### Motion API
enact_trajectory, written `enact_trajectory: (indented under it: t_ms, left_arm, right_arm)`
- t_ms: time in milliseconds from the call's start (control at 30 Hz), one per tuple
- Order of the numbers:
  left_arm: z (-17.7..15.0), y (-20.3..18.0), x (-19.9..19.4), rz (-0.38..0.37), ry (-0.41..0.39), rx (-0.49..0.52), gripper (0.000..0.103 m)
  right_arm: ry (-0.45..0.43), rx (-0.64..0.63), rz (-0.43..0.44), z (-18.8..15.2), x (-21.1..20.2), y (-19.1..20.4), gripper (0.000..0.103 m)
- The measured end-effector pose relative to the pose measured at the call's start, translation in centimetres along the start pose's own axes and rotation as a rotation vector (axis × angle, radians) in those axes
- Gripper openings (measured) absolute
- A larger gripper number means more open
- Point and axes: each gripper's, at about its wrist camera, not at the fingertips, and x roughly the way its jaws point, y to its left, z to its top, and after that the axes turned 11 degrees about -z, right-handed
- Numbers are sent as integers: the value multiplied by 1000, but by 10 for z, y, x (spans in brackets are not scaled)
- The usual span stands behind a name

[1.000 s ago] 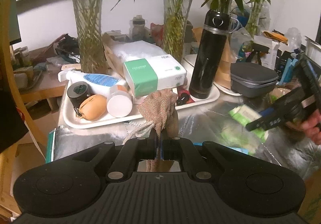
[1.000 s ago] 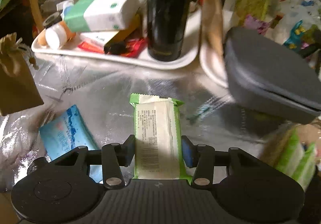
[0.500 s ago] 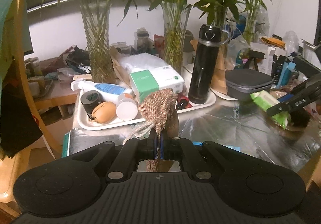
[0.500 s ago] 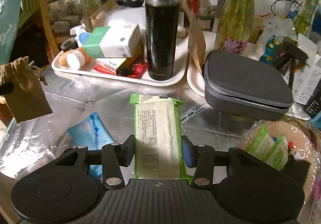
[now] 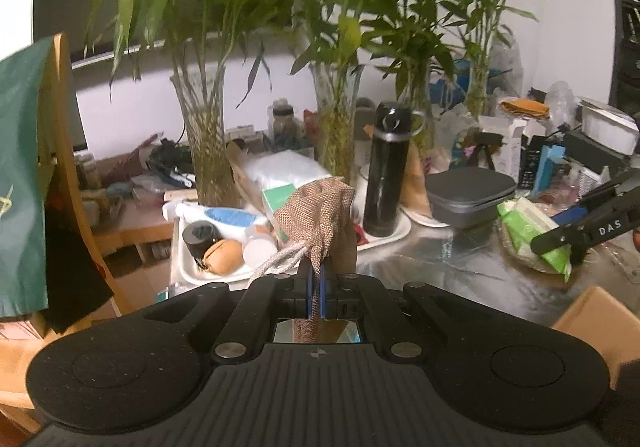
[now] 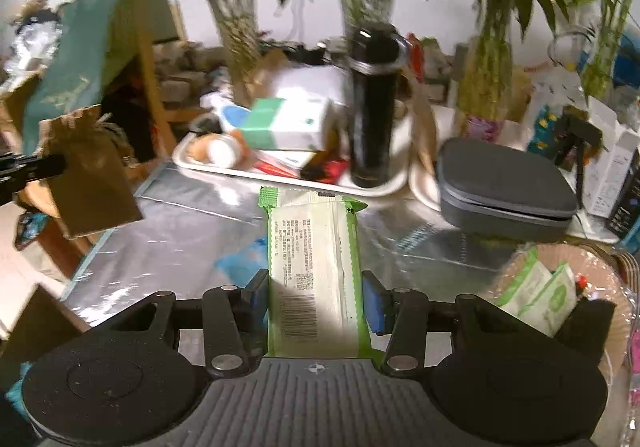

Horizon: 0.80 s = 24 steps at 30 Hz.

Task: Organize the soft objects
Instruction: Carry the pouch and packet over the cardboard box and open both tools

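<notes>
We hold a brown mesh pouch (image 5: 320,215) pinched between the pressed-together fingers of our left gripper (image 5: 318,279), raised above the foil-covered counter (image 5: 452,267); its drawstring hangs to the left. Our right gripper (image 6: 316,299) clamps a green-and-white wipes pack (image 6: 314,267) between its blue-padded fingers (image 6: 374,307), also off the counter. Beyond both, a white tray (image 6: 280,177) carries a black thermos (image 6: 374,107), a green-and-white box (image 6: 288,125) and small bottles. A grey case (image 6: 504,187) sits to the right, and near it a woven basket (image 6: 600,279) holds more green packs (image 6: 540,287). A blue packet (image 6: 240,263) lies on the counter beneath the wipes. Glass vases of bamboo (image 5: 208,135) stand behind.
</notes>
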Motion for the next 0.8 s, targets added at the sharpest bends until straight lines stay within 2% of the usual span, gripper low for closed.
enact_trajectory:
  t_ms: [267,500,667,800]
  left_arm:
    - [9,-30,-44,-25,-5,77,4]
    - [8,-58,-79,-50,52,120,4]
    - [6,-80,-95,-3,130,158,4]
    - [2,-93,-95,58,182,83,4]
  right_arm:
    - [-66,-46,40,-3,-56,12,50]
    - [-60,-59,76,-25,-80,16,50]
    - [-72,-57,84,-36,-95,18,50]
    - [-80,-58,99,-45,-106,20,50]
